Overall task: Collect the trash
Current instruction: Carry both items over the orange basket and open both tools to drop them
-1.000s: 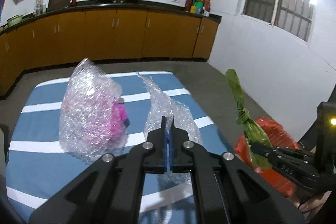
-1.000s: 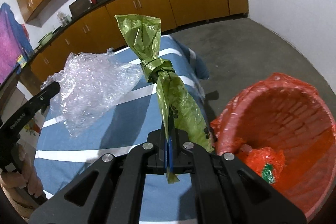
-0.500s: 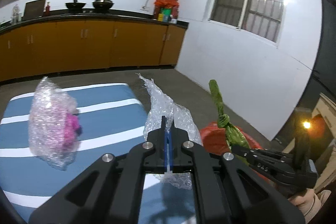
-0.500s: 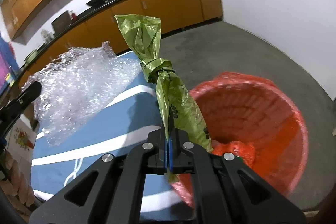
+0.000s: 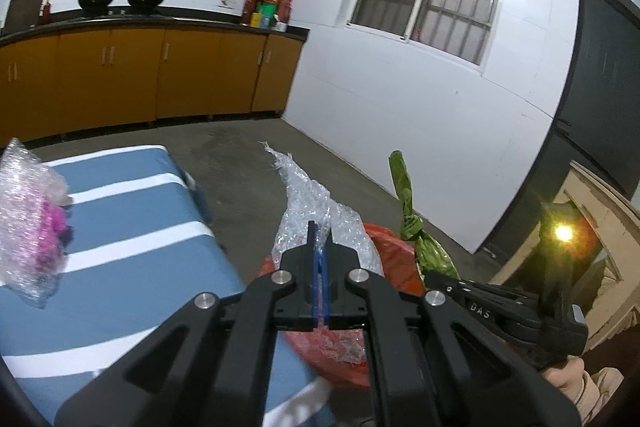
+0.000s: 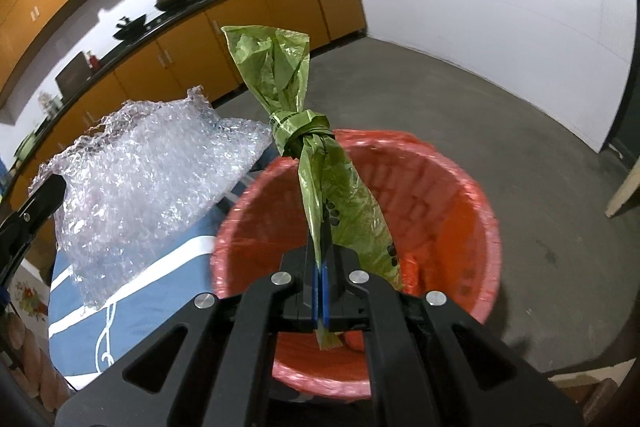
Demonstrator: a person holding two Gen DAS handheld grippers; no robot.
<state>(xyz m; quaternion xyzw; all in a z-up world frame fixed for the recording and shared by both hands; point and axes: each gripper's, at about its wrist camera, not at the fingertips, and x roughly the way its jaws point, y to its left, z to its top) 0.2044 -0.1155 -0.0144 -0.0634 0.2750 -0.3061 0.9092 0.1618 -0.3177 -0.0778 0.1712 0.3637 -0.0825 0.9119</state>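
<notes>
- At the far left of the left wrist view, a second wad of bubble wrap [image 5: 30, 223] with something pink inside lies on a blue, white-striped cloth [image 5: 132, 263].
- At lower centre of that view, the left gripper [image 5: 319, 247] is clenched on a crumpled sheet of bubble wrap [image 5: 308, 203], which stands up past the fingertips in front of the red bin liner.
- At the lower right of the same view, the right gripper comes in from the frame's edge, a knotted green plastic bag rising from its tips.
- In the right wrist view, the bubble wrap [image 6: 160, 171] fills the left half, above the cloth's edge.
- At centre, the right gripper [image 6: 320, 267] is clamped on the green plastic bag [image 6: 316, 163], directly over the open mouth of a bin lined with red plastic [image 6: 460, 187].
- Red scraps lie inside the bin, at lower centre.
</notes>
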